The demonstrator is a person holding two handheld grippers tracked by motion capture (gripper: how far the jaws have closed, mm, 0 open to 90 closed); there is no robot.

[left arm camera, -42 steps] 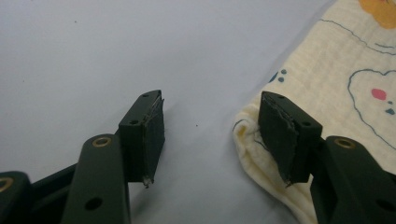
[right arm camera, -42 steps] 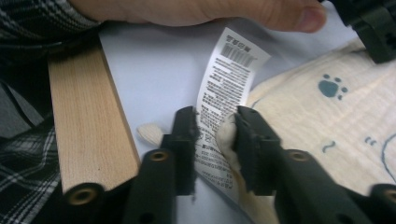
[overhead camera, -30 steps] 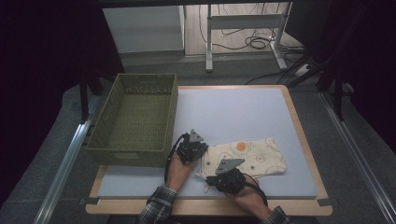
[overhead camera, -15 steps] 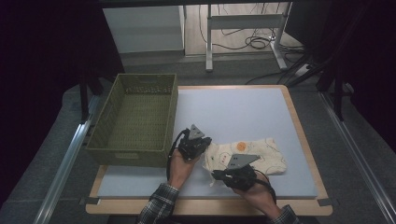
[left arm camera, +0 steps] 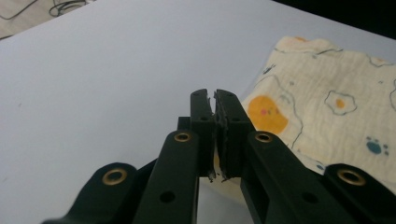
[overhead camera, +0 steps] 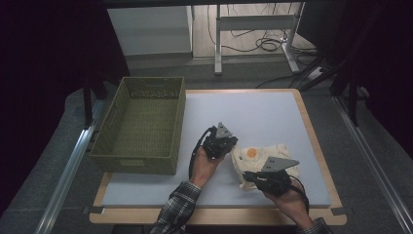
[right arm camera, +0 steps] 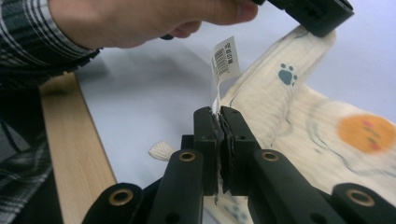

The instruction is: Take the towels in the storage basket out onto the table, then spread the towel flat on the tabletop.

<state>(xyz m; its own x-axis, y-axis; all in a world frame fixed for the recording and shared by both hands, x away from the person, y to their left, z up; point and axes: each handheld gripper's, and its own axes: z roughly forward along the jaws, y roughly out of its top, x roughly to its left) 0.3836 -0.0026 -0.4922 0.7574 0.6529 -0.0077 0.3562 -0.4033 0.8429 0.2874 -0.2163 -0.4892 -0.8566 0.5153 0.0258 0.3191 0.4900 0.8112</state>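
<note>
My left claw (overhead camera: 229, 145): jaws pressed together, a sliver of cream fabric pinched between them at the cloth's (overhead camera: 260, 158) 9 o'clock edge. My right claw (overhead camera: 249, 176): also clamped, gripping the cloth's near corner at about 7 o'clock; a white barcode tag (right arm camera: 225, 58) stands up just past the jaw tips in the right gripper view. Both claws sit above the counter (overhead camera: 263, 112); the cloth looks partly lifted, though I cannot be sure from above. The cloth is cream with egg and paw prints, bunched between my two hands, at roughly 4 o'clock on the pale counter. The green basket (overhead camera: 141, 124) stands at 9 o'clock, well apart from the cloth.
</note>
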